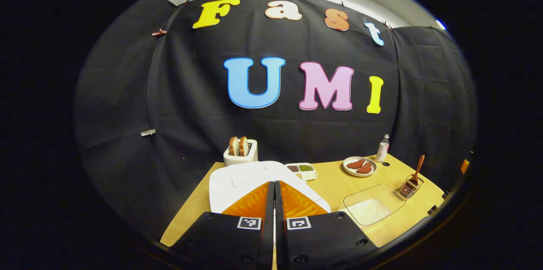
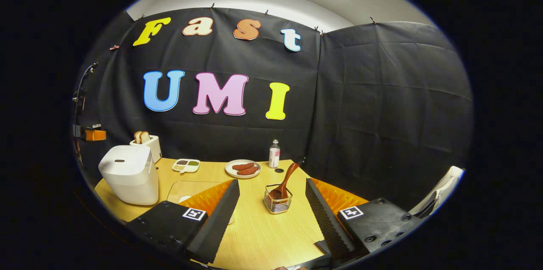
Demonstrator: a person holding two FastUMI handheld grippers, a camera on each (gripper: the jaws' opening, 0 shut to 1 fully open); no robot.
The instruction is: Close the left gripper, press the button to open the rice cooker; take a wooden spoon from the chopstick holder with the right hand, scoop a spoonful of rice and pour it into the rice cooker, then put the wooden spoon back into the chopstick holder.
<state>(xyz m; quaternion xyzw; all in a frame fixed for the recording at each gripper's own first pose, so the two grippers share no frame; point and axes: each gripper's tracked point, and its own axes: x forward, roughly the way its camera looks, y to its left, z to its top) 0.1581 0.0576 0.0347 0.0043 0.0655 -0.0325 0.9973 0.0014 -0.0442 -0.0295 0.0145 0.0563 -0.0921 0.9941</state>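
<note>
Closed white rice cooker (image 2: 127, 174), spoon (image 2: 285, 181) upright

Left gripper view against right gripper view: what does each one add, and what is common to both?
Left gripper view: the left hand-held gripper, fingers together, over the closed rice cooker.

Right gripper view: the right hand-held gripper, open, with the chopstick holder ahead between its fingers.

Both: the wooden spoon standing in the holder, the plate, the bottle, the toaster and the clear rice tray.

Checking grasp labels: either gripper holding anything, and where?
Nothing held. Left gripper is shut on nothing, above the rice cooker; right gripper is open, wooden spoon untouched in the chopstick holder.
</note>
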